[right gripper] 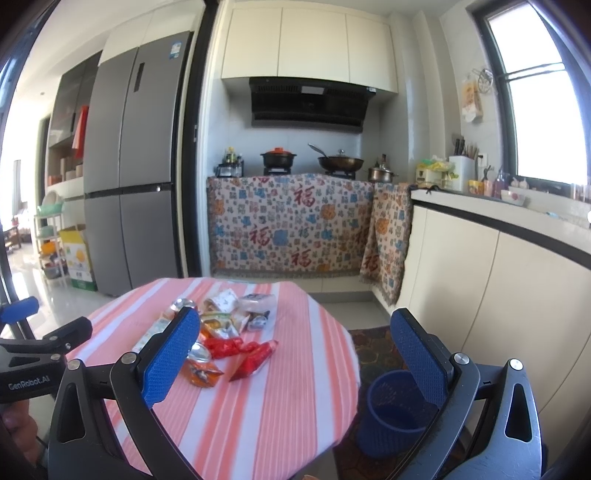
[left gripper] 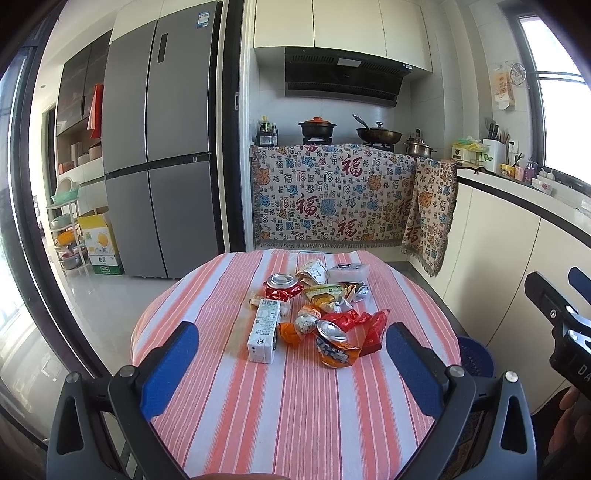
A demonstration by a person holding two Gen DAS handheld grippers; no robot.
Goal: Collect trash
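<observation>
My left claw [left gripper: 291, 354] hangs released over the striped bench [left gripper: 295, 406]; my right claw [right gripper: 291, 354] is released too, gripping nothing. The trash [left gripper: 314, 314] lies heaped mid-bench, a carton [left gripper: 263, 334] beside crushed cans [left gripper: 334, 343]; a blue bin [right gripper: 395, 410] stands on the floor beside the bench.

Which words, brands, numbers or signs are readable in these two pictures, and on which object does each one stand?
"GenRobot.AI": white print on the left tongs' black body.
"DA": cut-off letters on the right tongs' body.
"福": large red character, repeated on the patterned cloth over the stove counter.
Too small or blurred to read: the milk carton, the crushed orange can, the fridge sticker and the yellow box.
</observation>
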